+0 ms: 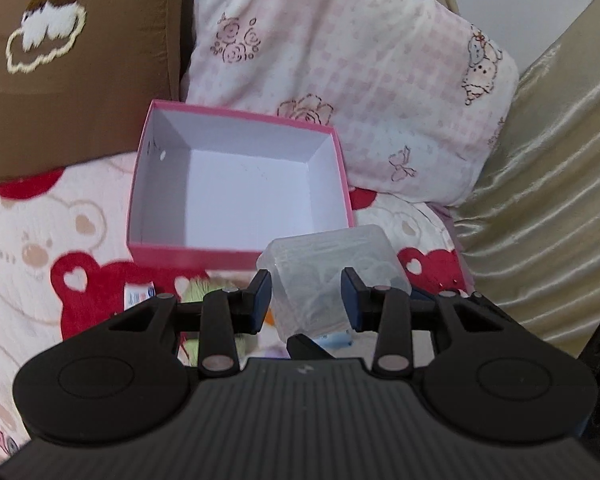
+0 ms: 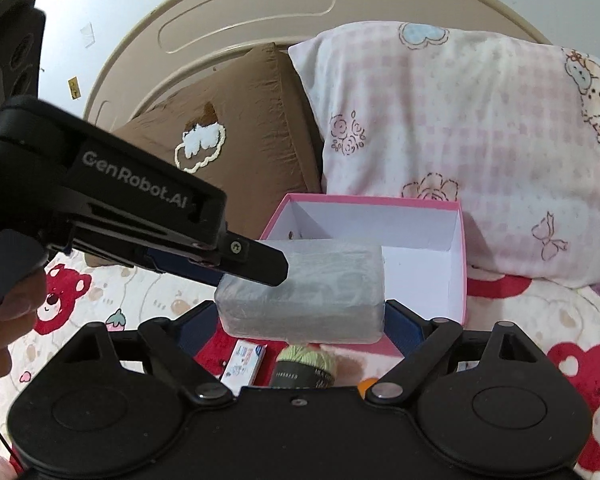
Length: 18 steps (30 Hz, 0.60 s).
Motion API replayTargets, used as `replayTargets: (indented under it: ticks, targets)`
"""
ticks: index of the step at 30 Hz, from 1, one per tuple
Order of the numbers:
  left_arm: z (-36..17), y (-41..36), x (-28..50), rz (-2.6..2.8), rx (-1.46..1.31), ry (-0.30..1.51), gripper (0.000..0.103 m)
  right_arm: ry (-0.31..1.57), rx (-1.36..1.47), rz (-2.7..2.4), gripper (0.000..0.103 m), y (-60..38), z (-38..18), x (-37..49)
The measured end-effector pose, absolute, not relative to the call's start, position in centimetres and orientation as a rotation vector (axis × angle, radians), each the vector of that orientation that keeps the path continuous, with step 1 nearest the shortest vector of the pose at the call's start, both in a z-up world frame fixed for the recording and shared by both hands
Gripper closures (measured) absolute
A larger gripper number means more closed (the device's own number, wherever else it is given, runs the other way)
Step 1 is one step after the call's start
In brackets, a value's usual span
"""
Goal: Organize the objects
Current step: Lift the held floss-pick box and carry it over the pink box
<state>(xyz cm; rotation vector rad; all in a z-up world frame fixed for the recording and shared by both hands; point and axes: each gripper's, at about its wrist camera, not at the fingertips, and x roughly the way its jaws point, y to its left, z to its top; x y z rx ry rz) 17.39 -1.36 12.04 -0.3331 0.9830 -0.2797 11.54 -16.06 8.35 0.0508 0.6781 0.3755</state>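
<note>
A clear plastic box (image 1: 324, 264) hangs above the bear-print bedspread, just in front of an open pink box (image 1: 180, 254) whose white inside is empty. My left gripper (image 1: 306, 300) is shut on the clear box across its short side. In the right wrist view the same clear box (image 2: 300, 300) lies crosswise, with my right gripper (image 2: 300, 320) shut on it, one pad against each end. The left gripper (image 2: 256, 262) reaches in from the left onto the box. The pink box (image 2: 458, 264) stands right behind.
On the bedspread under the grippers lie a green yarn ball (image 2: 306, 356) and a small white-and-blue packet (image 2: 244, 362). A brown pillow (image 1: 80, 80) and a pink checked pillow (image 1: 360, 80) lean behind the pink box. Gold fabric (image 1: 540, 200) is at right. A hand (image 2: 8, 320) grips the left tool.
</note>
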Motion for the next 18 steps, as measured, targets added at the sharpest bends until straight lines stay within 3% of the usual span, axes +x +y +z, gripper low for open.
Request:
replayTargets:
  ticks: [3,4,5,18]
  targets:
    - [12.3,-1.6,19.3,-0.232,-0.299,0.96,0.065,0.688,0.035,0.375,0.017,-16.2,8.2,13.3]
    - [12.3,-1.5,20.0,-0.23,-0.292,0.95,0.065,0.685,0.023,0.377,0.031,-16.3,8.3,13.9]
    - [12.2,-1.3,20.7,-0.246,-0.313,0.946,0.066,0.686,0.021,0.377,0.038,-16.5,8.3,14.5]
    - [5.8,1.0,28.1,-0.241,-0.384,0.918,0.065,0.712,0.027,0.404,0.041,-16.5,5.0,22.5]
